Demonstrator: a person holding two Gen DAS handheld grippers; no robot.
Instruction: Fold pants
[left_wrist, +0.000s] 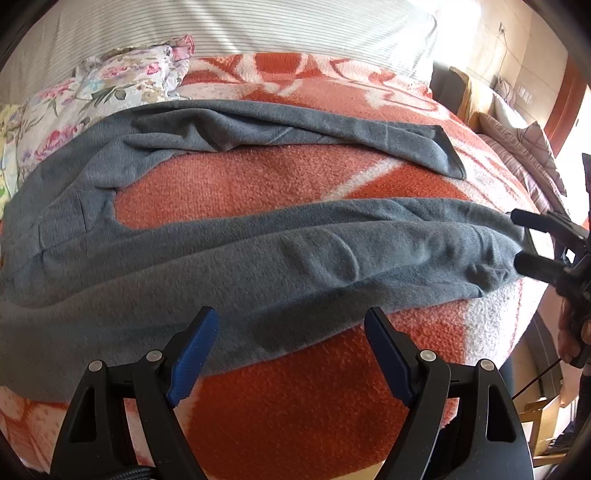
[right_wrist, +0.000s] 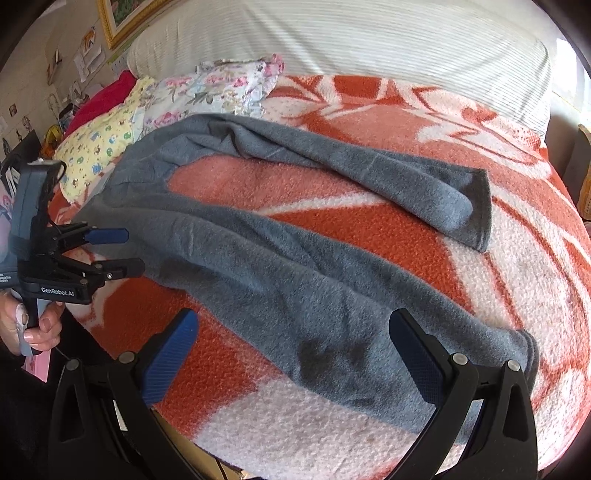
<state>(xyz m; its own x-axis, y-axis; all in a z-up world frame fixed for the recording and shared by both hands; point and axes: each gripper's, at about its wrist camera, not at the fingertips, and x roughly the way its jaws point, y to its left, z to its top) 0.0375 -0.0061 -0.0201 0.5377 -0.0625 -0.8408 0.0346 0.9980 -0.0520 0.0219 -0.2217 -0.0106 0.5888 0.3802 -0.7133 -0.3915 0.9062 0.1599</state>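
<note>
One pair of grey fleece pants (left_wrist: 229, 258), soft and napped, spread legs apart on a fuzzy orange-and-white patterned blanket (left_wrist: 295, 406). Left gripper (left_wrist: 291, 332) and right gripper (right_wrist: 291, 332) both hovering over the near leg, jaws spread. Only in the right view: gilt picture frame (right_wrist: 122, 26).

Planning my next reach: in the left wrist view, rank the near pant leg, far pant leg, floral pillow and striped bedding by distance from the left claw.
1. Near pant leg, just ahead of the left claw.
2. Far pant leg, across the bed's middle.
3. Floral pillow, back left.
4. Striped bedding, at the very back.
</note>
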